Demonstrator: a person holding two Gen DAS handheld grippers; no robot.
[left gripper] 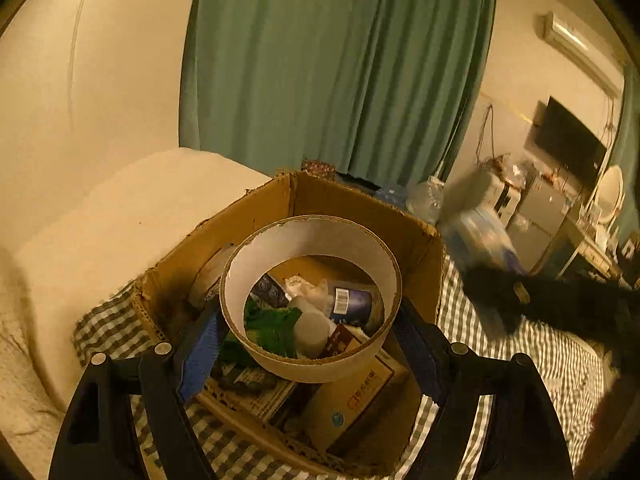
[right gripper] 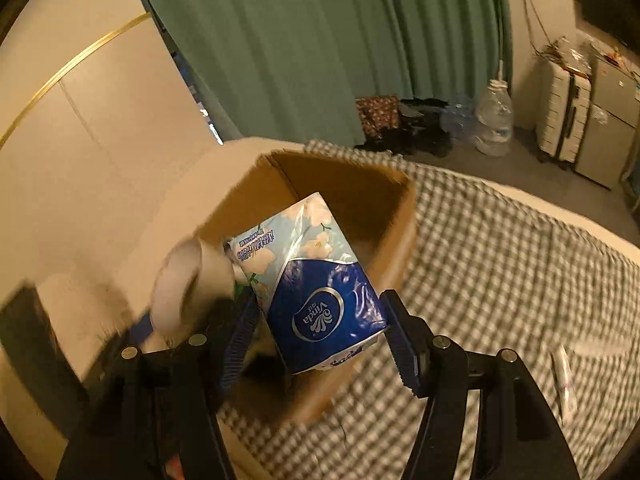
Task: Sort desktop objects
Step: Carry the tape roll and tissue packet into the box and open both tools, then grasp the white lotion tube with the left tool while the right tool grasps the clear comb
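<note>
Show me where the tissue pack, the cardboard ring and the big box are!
tissue pack (right gripper: pixel 320 280): right wrist view, on its blue front near the logo.
cardboard ring (left gripper: pixel 312 236): left wrist view, on its white inner wall.
cardboard box (left gripper: pixel 336 200): left wrist view, on the far inside wall.

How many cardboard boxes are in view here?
1. A single open cardboard box sits on the checked cloth, below the ring held in the left tongs; the right wrist view shows the same box. Others may lie out of frame.
</note>
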